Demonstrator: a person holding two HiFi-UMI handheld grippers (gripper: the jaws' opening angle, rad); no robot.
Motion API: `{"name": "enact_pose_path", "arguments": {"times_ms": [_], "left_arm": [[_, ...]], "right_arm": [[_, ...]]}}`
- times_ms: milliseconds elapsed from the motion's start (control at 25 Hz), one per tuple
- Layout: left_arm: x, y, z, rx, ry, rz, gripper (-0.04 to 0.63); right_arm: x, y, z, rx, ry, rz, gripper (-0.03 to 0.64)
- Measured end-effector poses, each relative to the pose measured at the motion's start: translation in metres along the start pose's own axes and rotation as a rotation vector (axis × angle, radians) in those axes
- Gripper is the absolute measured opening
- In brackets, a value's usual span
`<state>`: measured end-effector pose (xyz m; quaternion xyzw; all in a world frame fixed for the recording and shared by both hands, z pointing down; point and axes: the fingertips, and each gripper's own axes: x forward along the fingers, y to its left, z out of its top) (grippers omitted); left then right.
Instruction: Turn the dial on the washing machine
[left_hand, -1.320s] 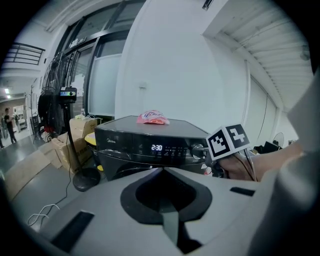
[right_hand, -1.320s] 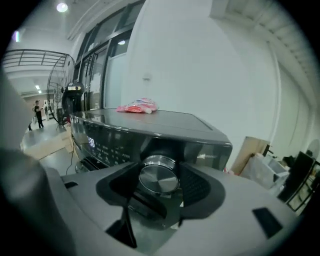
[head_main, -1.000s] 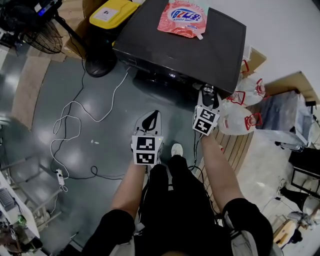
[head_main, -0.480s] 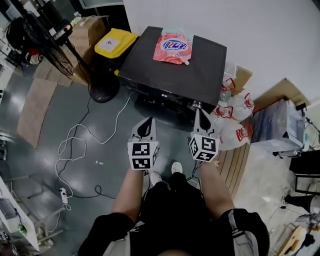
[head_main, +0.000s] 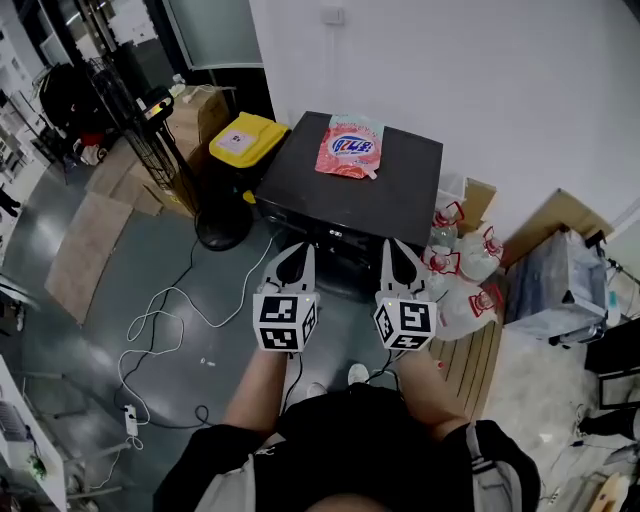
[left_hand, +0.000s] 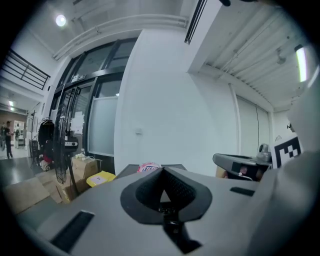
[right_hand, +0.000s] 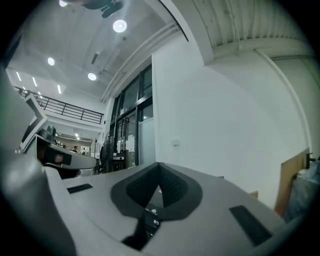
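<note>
The black washing machine (head_main: 395, 195) stands against the white wall with a pink detergent pouch (head_main: 350, 148) lying on its lid. Its front control strip (head_main: 335, 236) shows between my two grippers; I cannot make out the dial, which sits about where the right jaws cover the panel. My left gripper (head_main: 297, 254) and right gripper (head_main: 397, 250) are held side by side in front of the machine, touching nothing. Both are shut and empty. In the left gripper view the jaws (left_hand: 162, 171) meet in a point, with the pouch (left_hand: 148, 167) just beyond. The right gripper (right_hand: 159, 166) looks the same.
A yellow-lidded bin (head_main: 242, 140) and cardboard boxes (head_main: 195, 105) stand left of the machine, with a fan's round base (head_main: 222, 232) in front of them. White cables (head_main: 160, 322) trail over the grey floor. Tied plastic bags (head_main: 462, 258) are piled at the machine's right.
Both grippers have risen and drawn back from the machine's front. The right gripper has come off the dial and its jaws have shut. The head view has lifted and shows more of the room.
</note>
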<state>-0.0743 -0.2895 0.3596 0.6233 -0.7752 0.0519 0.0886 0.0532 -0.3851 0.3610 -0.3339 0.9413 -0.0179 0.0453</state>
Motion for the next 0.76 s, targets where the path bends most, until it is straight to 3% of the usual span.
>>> {"name": "enact_pose_path", "arguments": {"times_ms": [280,760], "left_arm": [[-0.004,0.001,0.007,0.037,-0.010,0.030,0.009],[0.001,-0.001,0.007,0.036,-0.006,0.045,0.009]], "right_arm": [[0.004,0.007,0.014,-0.028,-0.039,0.031,0.000],[0.012,0.007,0.006,-0.033,-0.013,0.051,0.000]]}}
